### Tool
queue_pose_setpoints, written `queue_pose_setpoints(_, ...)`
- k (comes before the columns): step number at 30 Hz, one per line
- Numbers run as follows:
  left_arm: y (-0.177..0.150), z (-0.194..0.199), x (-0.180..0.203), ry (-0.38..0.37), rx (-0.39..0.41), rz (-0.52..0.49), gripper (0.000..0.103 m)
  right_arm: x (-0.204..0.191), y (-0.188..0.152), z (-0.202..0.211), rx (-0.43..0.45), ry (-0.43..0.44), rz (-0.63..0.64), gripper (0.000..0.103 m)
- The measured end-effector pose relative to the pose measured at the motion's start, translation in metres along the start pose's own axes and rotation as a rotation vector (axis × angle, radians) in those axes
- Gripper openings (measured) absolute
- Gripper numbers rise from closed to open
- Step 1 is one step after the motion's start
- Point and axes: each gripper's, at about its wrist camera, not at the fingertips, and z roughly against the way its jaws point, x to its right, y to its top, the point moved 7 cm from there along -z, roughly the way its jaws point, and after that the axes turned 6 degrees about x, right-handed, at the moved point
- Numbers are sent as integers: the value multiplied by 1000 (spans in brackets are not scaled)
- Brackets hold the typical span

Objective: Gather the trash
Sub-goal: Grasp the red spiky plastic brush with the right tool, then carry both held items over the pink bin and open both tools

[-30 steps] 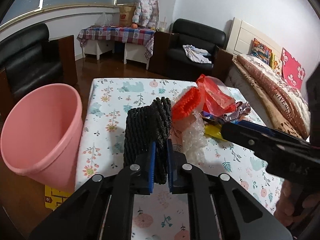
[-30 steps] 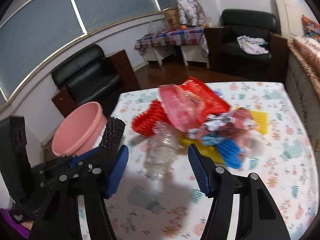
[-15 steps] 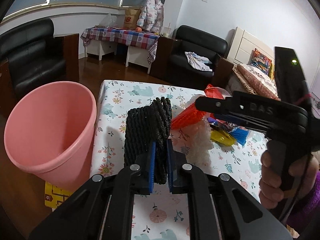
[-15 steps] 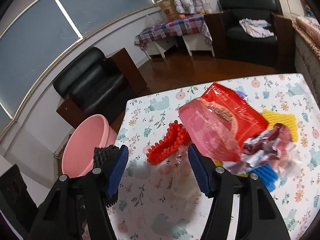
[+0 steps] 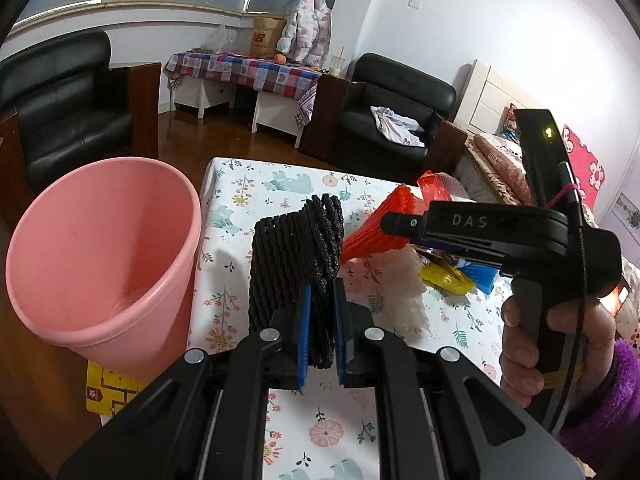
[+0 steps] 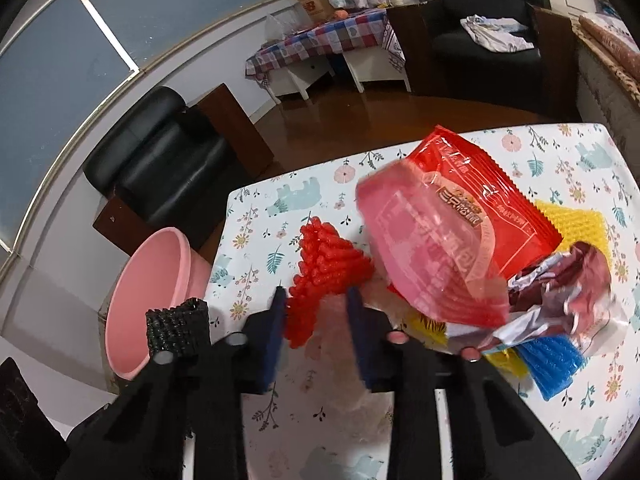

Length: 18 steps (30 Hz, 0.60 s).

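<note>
two claws, left claw (image 5: 321, 328) pinching black foam net (image 5: 296, 252), right claw (image 6: 316, 336) straddling red foam net (image 6: 324, 272)

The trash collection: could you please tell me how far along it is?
Early. The pink bin looks nearly empty. The left claw grips a black foam net, not yet dropped in. The open right claw straddles the red net; wrappers remain on the table.

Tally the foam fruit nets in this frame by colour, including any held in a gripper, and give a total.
Black net, held in the left gripper: 1
Red net, on the table between the right gripper's open fingers: 1
Yellow net, under the wrappers: 1
Blue net, at the pile's near edge: 1
White net, beside the red one: 1
Total: 5
</note>
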Motion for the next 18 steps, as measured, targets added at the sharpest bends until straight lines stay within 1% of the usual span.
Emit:
queue_pose_setpoints(1, 0, 1, 0, 0, 3, -1, 10, 0, 0, 1, 3, -3, 3, 22)
queue_pose_setpoints(3, 1, 4, -1, 2, 9, -1, 10, -1, 0, 3, 13, -5, 11, 13)
queue_pose_setpoints(7, 3, 10, -3, 2, 23, 8, 10, -4, -3, 14, 34, -13, 28, 12)
queue_pose_setpoints(10, 5, 15, -3, 2, 34, 10, 10, -6, -4, 27, 54, -2, 38, 12)
queue_pose_setpoints(14, 9, 23, -7, 7, 58, 21, 10, -9, -1, 49, 90, 52, 24, 12)
queue_pose_setpoints(18, 16, 33, -19, 30, 92, 41, 10, -17, 7, 67, 119, 101, 22, 12)
